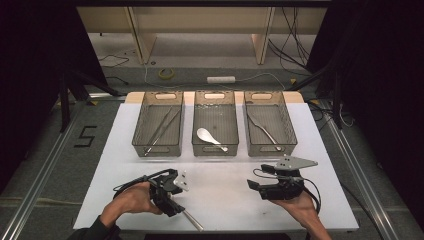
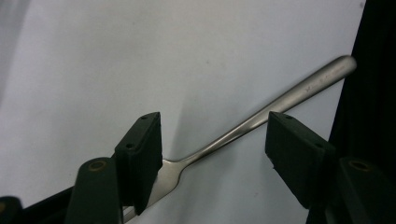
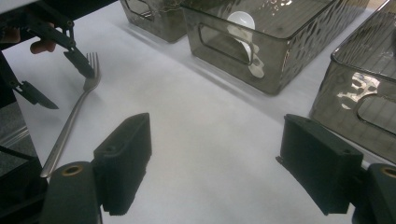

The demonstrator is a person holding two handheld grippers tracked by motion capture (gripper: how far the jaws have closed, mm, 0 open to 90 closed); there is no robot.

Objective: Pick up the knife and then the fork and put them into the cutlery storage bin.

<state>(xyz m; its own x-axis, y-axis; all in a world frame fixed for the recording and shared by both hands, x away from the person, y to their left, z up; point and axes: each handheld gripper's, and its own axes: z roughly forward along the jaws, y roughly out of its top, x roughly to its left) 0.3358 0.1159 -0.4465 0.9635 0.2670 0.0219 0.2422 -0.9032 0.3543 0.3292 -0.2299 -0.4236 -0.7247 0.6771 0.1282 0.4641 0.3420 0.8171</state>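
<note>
White table (image 1: 225,200) in a dark room w/ cables on the floor – 3 grey bins (image 1: 215,145) at the back. Fork (image 2: 224,140) lies flat near the front edge, between the open left gripper (image 2: 212,149) jaws, not pinched – right gripper (image 3: 219,158) open, empty

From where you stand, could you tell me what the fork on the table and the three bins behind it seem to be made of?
The fork looks like metal, probably stainless steel with a brushed satin finish: grey, with soft highlights along the handle. The three bins look like smoky translucent plastic with a rippled texture: the white spoon shows through one wall. The table has a matte white surface; its material is unclear.
</note>
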